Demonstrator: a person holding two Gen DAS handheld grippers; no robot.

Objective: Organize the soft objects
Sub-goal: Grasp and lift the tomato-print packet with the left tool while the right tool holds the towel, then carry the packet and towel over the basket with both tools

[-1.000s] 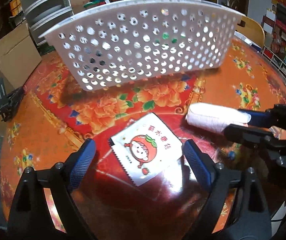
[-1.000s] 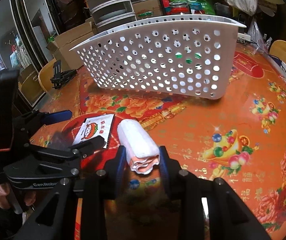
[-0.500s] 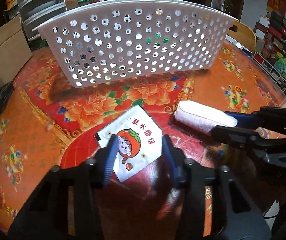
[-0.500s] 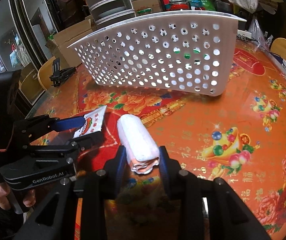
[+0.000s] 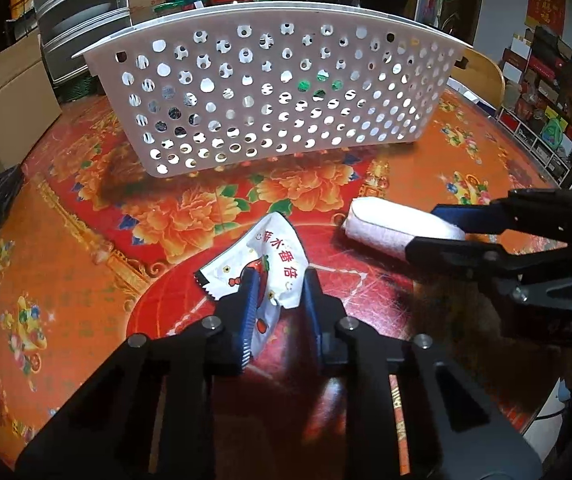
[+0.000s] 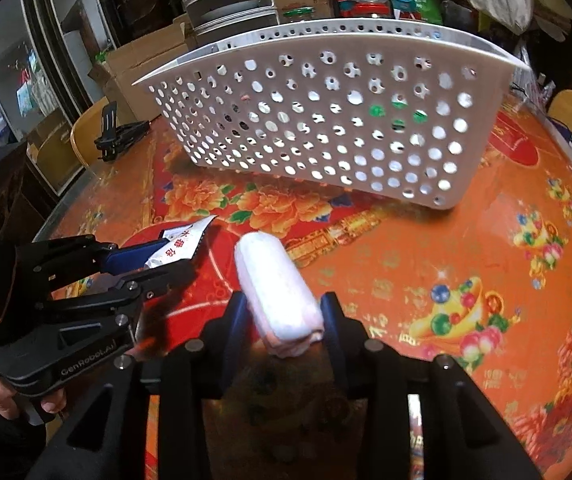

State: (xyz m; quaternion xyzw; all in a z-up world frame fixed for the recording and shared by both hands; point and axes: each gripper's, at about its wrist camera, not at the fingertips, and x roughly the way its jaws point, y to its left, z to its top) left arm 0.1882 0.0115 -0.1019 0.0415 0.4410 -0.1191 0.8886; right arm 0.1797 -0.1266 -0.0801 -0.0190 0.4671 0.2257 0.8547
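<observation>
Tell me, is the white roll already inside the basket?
No, the roll lies on the table in front of the basket, between the right tool's fingers.

A white packet [image 5: 274,268] printed with a red cartoon figure and red characters is seen crumpled and bowed upward, its near end pinched, its far end raised off the bench. To its right, a white rolled towel [image 5: 389,228] with a pinkish inner layer showing at its near end is lying lengthwise, pointing away toward the far side. Farther back, a white perforated basket [image 5: 278,92] is set upright on the bench, its long curved wall facing the near side.
</observation>
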